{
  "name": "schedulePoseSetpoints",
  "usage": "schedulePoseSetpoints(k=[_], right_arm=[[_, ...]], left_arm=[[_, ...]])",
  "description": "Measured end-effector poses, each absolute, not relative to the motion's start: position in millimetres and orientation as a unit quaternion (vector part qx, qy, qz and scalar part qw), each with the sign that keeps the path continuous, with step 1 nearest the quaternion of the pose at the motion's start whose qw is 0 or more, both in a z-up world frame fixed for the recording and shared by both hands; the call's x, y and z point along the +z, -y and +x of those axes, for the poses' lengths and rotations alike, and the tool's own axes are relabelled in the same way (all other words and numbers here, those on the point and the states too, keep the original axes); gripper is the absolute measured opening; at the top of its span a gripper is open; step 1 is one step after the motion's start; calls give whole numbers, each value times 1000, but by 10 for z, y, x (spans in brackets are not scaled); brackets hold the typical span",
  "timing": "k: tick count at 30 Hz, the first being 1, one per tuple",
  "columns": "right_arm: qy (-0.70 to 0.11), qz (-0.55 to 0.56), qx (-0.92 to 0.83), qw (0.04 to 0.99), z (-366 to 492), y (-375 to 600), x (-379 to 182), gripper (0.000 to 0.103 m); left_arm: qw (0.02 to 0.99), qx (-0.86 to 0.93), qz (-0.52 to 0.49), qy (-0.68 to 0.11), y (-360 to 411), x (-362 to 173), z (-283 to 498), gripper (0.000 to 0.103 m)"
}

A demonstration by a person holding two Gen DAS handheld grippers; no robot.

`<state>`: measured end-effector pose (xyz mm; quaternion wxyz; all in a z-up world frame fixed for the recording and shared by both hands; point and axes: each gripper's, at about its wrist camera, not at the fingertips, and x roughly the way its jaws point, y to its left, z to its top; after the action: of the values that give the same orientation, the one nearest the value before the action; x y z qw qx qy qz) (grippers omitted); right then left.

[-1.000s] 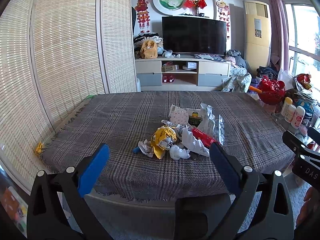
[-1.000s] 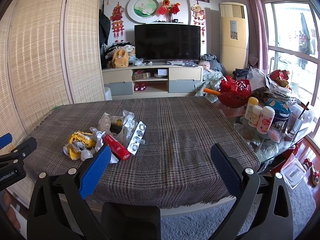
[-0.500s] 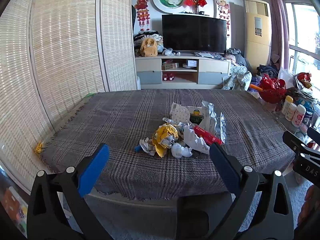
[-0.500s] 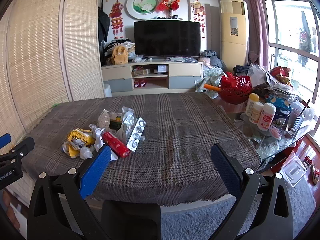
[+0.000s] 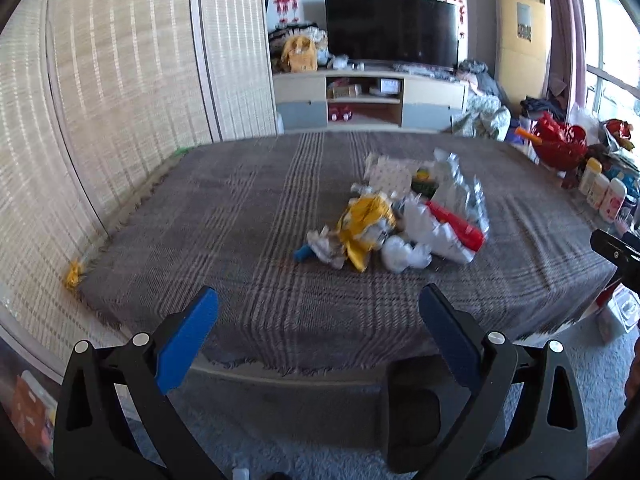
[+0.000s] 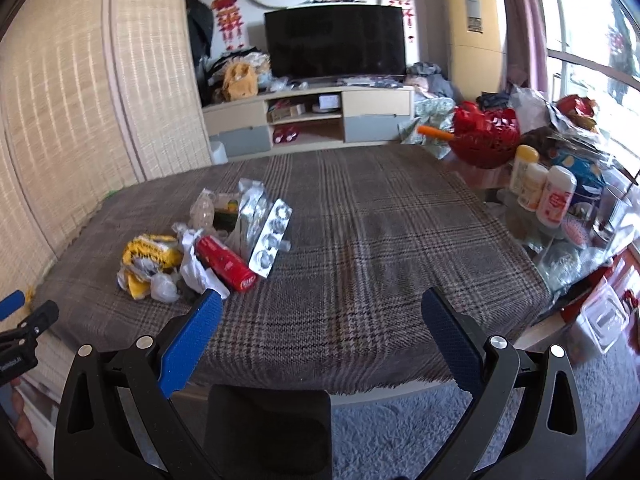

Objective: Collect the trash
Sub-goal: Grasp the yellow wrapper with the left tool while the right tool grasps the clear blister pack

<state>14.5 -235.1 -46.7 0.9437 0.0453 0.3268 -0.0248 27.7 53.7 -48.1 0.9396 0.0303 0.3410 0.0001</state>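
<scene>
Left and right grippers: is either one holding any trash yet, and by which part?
Nothing is held. The left gripper and right gripper are both open, short of the trash pile on the table.

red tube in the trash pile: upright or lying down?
Lying down. The red tube lies flat on the plaid tablecloth, beside the blister pack.

Left tongs [image 5: 318, 308] spread wide, right tongs [image 6: 320, 310] likewise, seemingly level
</scene>
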Motion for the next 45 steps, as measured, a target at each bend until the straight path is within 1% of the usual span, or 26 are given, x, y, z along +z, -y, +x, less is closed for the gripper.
schedulePoseSetpoints(k=[5, 8, 9, 10, 11, 12, 13, 14, 16, 18, 19, 24, 30, 34, 35, 38, 39, 40, 42, 43, 44, 45], right_arm=[[-348, 53, 12, 936, 397, 2195, -572, 100], [-341, 47, 42, 938, 561, 2063, -563, 100], [-337, 42, 47, 939, 610, 2033, -562, 98], [-338, 39, 48, 939, 649, 2020, -562, 93], [-344, 37, 51, 937, 707, 2006, -580, 90], [-355, 42, 59, 932, 786, 2003, -619, 83], [-363, 48, 66, 928, 837, 1998, -653, 74], [-373, 55, 75, 923, 907, 2001, -691, 69], [-390, 61, 81, 915, 1048, 2010, -765, 53], [-402, 67, 76, 910, 1177, 2014, -832, 47], [-406, 77, 73, 908, 1250, 2034, -863, 45], [-409, 94, 67, 905, 1448, 2025, -904, 45], [-427, 108, 60, 896, 1626, 2021, -1026, 44], [-443, 118, 59, 887, 1738, 2032, -1134, 34], [-445, 117, 57, 886, 1755, 2021, -1147, 34], [-452, 113, 48, 883, 1806, 2016, -1204, 28], [-455, 113, 44, 882, 1814, 2028, -1215, 25], [-460, 117, 40, 879, 1826, 2056, -1248, 23], [-459, 127, 40, 878, 1833, 2094, -1263, 22], [-458, 130, 37, 879, 1825, 2116, -1251, 18], [-456, 128, 33, 880, 1814, 2135, -1242, 16], [-454, 125, 29, 882, 1797, 2158, -1227, 9]], left_arm=[[927, 0, 33, -373, -613, -657, 516, 95], [925, -6, 39, -379, -599, -701, 641, 95], [924, -8, 40, -380, -589, -709, 670, 95], [924, -12, 39, -380, -585, -707, 723, 95], [925, -16, 36, -378, -583, -693, 774, 94], [926, -23, 31, -375, -585, -672, 823, 91], [927, -27, 27, -373, -585, -659, 856, 87], [928, -33, 19, -371, -589, -639, 897, 86], [929, -38, 11, -369, -585, -604, 972, 82], [930, -42, 9, -365, -567, -569, 1036, 78], [931, -47, 11, -362, -549, -547, 1079, 76], [932, -64, 26, -356, -430, -521, 1287, 68], [923, -94, 46, -371, -199, -646, 1456, 63], [917, -97, 48, -383, -167, -752, 1576, 54], [915, -98, 45, -388, -170, -788, 1613, 53], [911, -102, 44, -397, -162, -860, 1667, 41], [909, -104, 43, -401, -167, -883, 1676, 34], [906, -109, 41, -406, -175, -917, 1690, 28], [905, -111, 38, -409, -197, -950, 1693, 27], [905, -111, 39, -409, -206, -956, 1690, 24], [905, -113, 37, -409, -216, -960, 1686, 24], [905, -115, 36, -408, -219, -957, 1683, 23]])
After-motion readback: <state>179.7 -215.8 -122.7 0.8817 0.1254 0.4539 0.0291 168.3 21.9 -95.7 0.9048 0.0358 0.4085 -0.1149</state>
